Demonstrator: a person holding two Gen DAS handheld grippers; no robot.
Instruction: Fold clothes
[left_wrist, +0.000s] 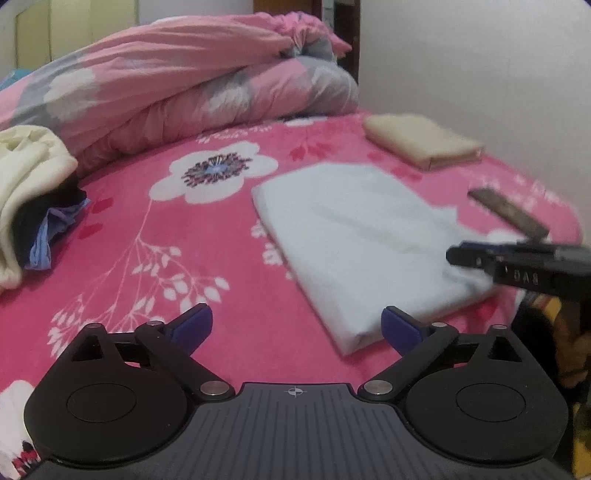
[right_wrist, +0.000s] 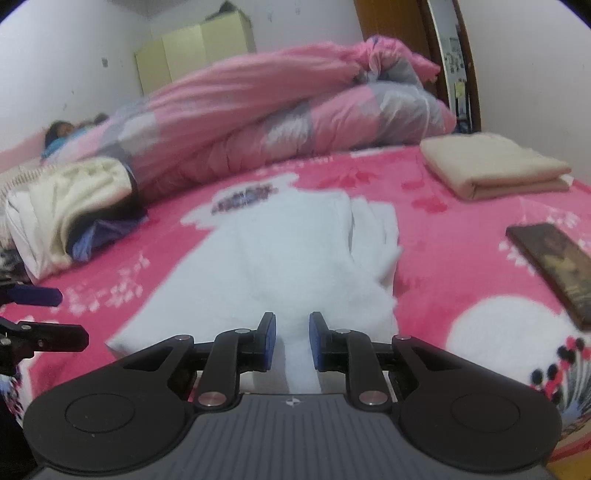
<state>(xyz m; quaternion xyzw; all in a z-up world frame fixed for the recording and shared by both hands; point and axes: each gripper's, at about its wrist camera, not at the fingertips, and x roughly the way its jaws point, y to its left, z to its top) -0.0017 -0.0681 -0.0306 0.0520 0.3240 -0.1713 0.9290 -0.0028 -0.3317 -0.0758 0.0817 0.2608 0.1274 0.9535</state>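
wide apart stand the jaws of the left gripper in the left wrist view, with nothing between its blue pads; only the pink flowered bedspread shows in the gap. the folded white garment lies flat on that bedspread ahead and to the right, its near corner just beside the right-hand pad, though i cannot tell whether they touch. the right gripper reaches in from the right edge at the garment's far side, its tip over the white cloth. beyond the garment a folded beige cloth rests near the wall, and a dark flat object lies on the bedspread to the right. a heap of unfolded clothes, cream, black and blue, sits at the left, and a rolled pink and grey quilt fills the back.

in the right wrist view, the right gripper has its jaws nearly together, a narrow gap between the pads, and a ridge of the white garment runs up through that gap; whether the pads press on it i cannot tell. the garment spreads ahead across the bedspread. the left gripper's fingers show at the left edge, spread apart. the beige cloth lies far right, the dark flat object nearer on the right, the clothes heap at left, the quilt behind.
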